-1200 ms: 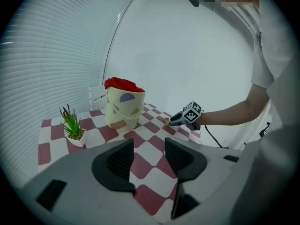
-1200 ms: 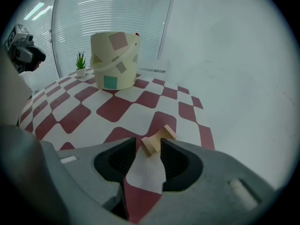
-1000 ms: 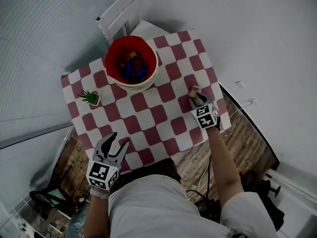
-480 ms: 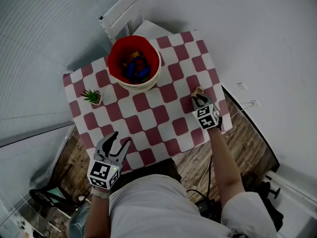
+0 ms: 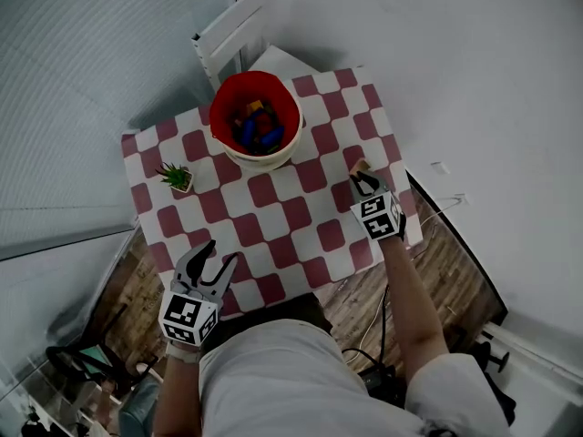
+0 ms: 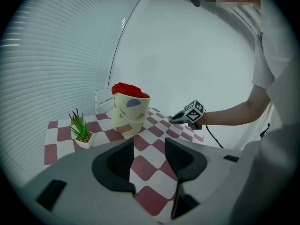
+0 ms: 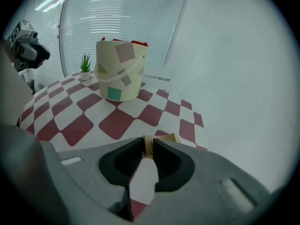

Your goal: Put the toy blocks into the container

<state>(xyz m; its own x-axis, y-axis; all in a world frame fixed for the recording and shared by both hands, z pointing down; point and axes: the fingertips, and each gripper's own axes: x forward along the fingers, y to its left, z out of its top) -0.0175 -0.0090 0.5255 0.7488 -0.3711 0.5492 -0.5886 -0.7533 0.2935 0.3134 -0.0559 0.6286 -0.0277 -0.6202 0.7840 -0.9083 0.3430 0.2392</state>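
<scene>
A small tan wooden block [image 7: 162,139] sits pinched between the pads of my right gripper [image 7: 147,146], whose jaws have just been closing on it; the block is lifted a little above the checkered table [image 5: 273,209] near its right edge. From overhead the block [image 5: 358,166] pokes out ahead of that gripper [image 5: 363,180]. The cream bucket with a red lining [image 5: 256,121] stands at the table's far side and holds several coloured blocks. My left gripper [image 5: 210,260] hovers open and empty over the near left edge; its jaws [image 6: 149,149] stand apart.
A small potted plant [image 5: 175,177] stands at the table's left side, left of the bucket [image 6: 129,109]. A white chair [image 5: 228,33] stands behind the table. Wooden floor and a cable [image 5: 437,209] lie beyond the right edge.
The right gripper's jaws closed onto the tan block and it rose slightly off the table. The left gripper has stayed where it was.
</scene>
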